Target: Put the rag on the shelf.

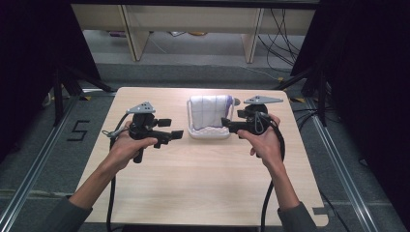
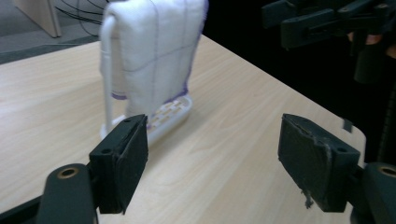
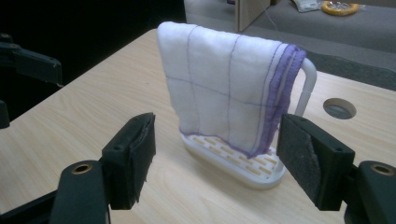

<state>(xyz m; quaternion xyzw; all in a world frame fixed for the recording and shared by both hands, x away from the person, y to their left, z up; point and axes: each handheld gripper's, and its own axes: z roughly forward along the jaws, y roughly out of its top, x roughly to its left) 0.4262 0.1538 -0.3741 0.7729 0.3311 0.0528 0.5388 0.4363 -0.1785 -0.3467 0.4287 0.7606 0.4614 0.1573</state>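
At the twelve o'clock end of the pale wooden worktop [image 1: 193,183], a white cloth with thin purple grid lines and a purple hem [image 1: 210,112] hangs draped over the rail of a small white plastic rack with a slotted oval base [image 1: 209,133]. In the high view the rack stands a little to the one o'clock side of the worktop's middle, and the cloth covers most of the rail, its lower edge hanging just above the slotted base.

The left gripper [image 1: 177,135], a black two-jaw tool with a grey three-cornered plate on top, is held in the person's left hand [image 1: 126,147] at about nine o'clock from the rack, its jaws pointing toward three o'clock at the rack's base. In the left gripper view its jaws stand wide apart with nothing between them; the cloth and rack lie ahead at eleven o'clock, near the left jaw but not touching it.

The right gripper [image 1: 225,122], of the same black build, is held in the person's right hand [image 1: 265,140] at three o'clock from the rack, with its jaws close by the rack's right side. In the right gripper view its jaws are spread wide, empty, and frame the hanging cloth and the slotted base from either side without touching them. A round hole in the worktop [image 3: 339,108] shows beyond the rack at two o'clock in that view.
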